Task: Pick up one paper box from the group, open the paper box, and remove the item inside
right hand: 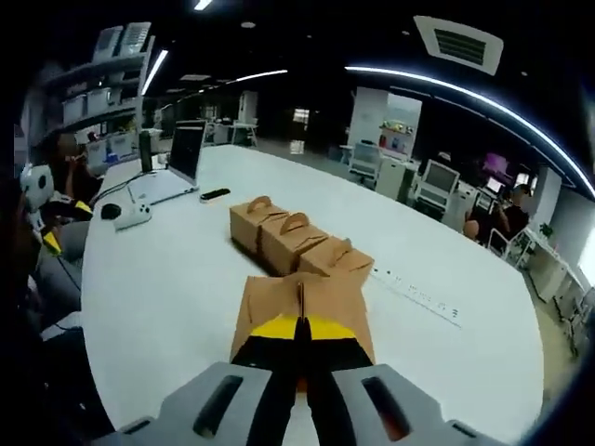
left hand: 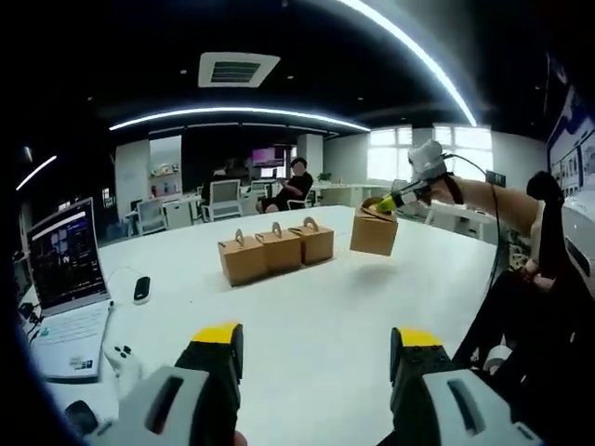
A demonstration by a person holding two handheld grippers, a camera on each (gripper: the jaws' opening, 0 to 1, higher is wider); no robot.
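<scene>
Right gripper view looks down its own jaws, which are pinched together on the top of a brown paper box (right hand: 302, 311), so the right gripper (right hand: 300, 358) has the carton clamped at its upper flap or handle; the left gripper view confirms this from across the table, where the held box (left hand: 374, 232) hangs clear of the white table (left hand: 307, 316), apart from the group. That group is a row of three paper boxes (left hand: 276, 249) standing side by side and touching, each with a small arched handle on top. The left gripper (left hand: 314, 358) hovers low over the near edge of the table with its jaws spread and nothing between them. By the look of it the carton is thin card: probably light, easily dented, and likely to swing or twist if carried by the handle alone, so a gentle pinch on the handle or along the folded top seam seems safest, with the free gripper steadying a side wall or lifting a flap. How heavy the item inside is cannot be told. Off to one side lie an open laptop (left hand: 65, 269), a dark mouse (left hand: 141, 289) and a white controller (left hand: 124, 358), all well apart from the boxes. Nothing stands between the two grippers, though the remaining boxes sit near the working space, and a person (left hand: 296, 183) sits far behind at another desk.
</scene>
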